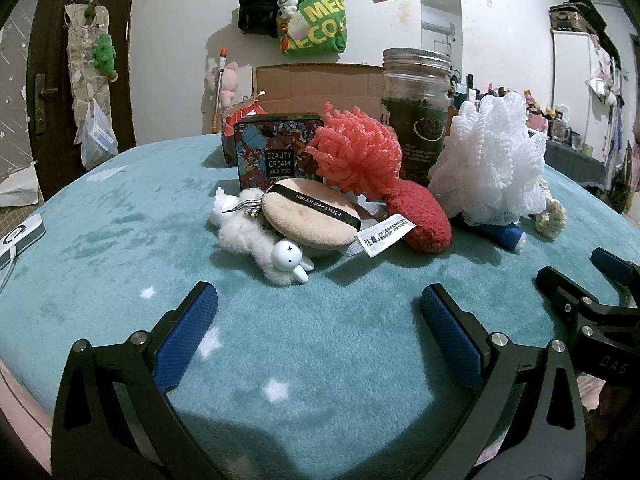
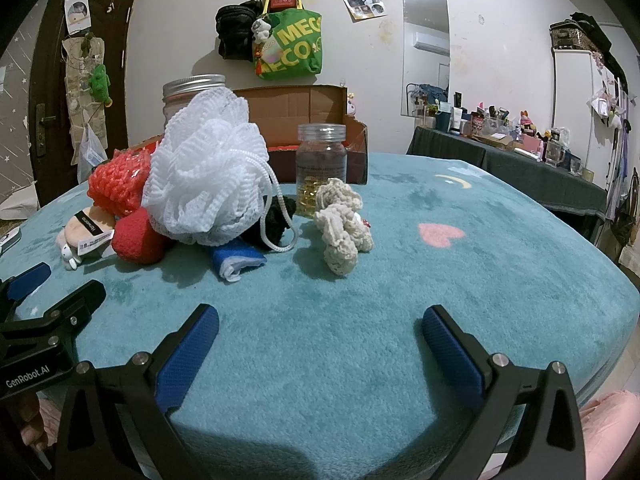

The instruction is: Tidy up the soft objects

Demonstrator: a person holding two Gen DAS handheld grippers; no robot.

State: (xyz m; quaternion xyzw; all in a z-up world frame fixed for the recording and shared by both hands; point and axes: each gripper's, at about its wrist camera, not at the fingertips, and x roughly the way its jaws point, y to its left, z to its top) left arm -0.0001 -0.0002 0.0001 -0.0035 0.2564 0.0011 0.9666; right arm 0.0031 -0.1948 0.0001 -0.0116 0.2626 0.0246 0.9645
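Note:
A pile of soft things lies mid-table on the teal plush cover [image 1: 120, 240]. In the left wrist view: a white fluffy rabbit toy [image 1: 256, 240], a beige powder puff [image 1: 308, 216], a coral mesh sponge [image 1: 356, 148], a red fuzzy pad [image 1: 424, 216] and a white mesh bath pouf [image 1: 492, 160]. In the right wrist view the pouf [image 2: 208, 176] stands left of a cream crocheted piece [image 2: 344, 224], with a blue cloth [image 2: 236, 258] under it. My left gripper [image 1: 320, 312] and right gripper [image 2: 320, 328] hover open and empty in front of the pile.
A floral tin [image 1: 276, 148], a tall metal-lidded jar [image 1: 416, 108] and a small clear jar [image 2: 321, 160] stand behind the pile. An open cardboard box [image 2: 304, 112] sits at the back. A white device [image 1: 20, 234] lies at the left edge. A cluttered side table [image 2: 520, 148] stands right.

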